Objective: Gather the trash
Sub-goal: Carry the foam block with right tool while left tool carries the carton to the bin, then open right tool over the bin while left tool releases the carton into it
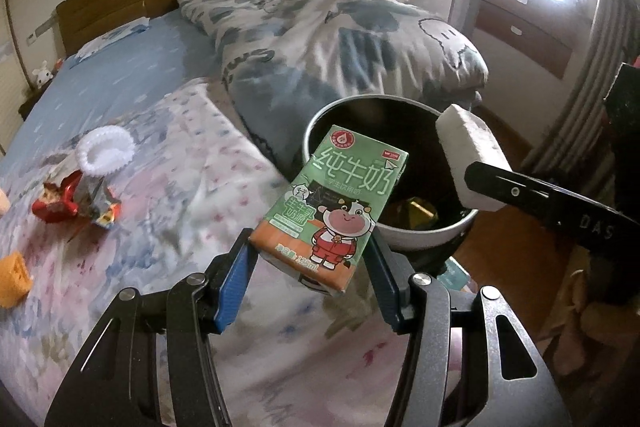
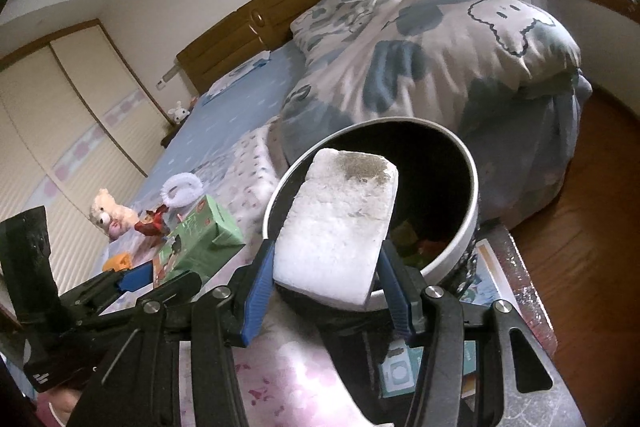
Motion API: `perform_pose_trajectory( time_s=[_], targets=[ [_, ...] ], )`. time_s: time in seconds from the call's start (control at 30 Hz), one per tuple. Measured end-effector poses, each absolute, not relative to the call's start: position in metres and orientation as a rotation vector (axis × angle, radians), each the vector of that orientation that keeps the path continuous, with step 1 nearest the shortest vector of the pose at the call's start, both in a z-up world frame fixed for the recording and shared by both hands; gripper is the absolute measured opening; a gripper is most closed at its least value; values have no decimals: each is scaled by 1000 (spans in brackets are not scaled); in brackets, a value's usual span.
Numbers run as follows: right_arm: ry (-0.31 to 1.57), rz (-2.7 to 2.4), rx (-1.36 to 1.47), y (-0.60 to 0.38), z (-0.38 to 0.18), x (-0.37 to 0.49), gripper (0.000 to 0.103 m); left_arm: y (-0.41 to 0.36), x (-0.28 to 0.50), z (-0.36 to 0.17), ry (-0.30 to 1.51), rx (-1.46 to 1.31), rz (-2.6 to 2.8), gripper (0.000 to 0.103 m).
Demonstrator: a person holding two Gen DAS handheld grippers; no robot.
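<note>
I am steering two hand-held grippers over a bed beside a round bin. My left gripper pinches a small green and orange milk carton with a cartoon cow by its lower end, blue pads pressed on both narrow sides. The carton's long axis runs up and away from the fingers, and its top end overlaps the near left rim of the round, pale-rimmed, dark-lined trash bin.

My right gripper pinches a white, crumbly foam block with a grey smudge at its far end. Seen from the right wrist, the block's long axis also points away from the fingers, and its far end lies above the bin's open mouth, while its near end sits over the front rim. Some crumpled coloured scraps lie at the bottom of the bin.

I judge the right gripper is better placed to drop first, since more of the foam is already above the opening; the carton needs to travel a little further right and forward.

More litter waits on the floral bedsheet well to the left: a red crumpled wrapper and a white frilly ring-shaped piece.
</note>
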State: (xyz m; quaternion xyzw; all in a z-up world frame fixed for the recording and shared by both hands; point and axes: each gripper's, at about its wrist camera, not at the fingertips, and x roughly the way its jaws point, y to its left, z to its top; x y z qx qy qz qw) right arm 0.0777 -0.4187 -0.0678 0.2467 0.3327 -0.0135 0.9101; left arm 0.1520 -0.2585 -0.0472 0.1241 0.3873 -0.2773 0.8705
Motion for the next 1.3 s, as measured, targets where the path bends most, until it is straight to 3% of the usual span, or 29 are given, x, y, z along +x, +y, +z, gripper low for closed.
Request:
perform_pose_trajectory(
  time_s=[1.3],
  targets=[
    [721,-35,543,-465,-78,110,53,-315,186,-58,866,280,-588,54]
  ],
)
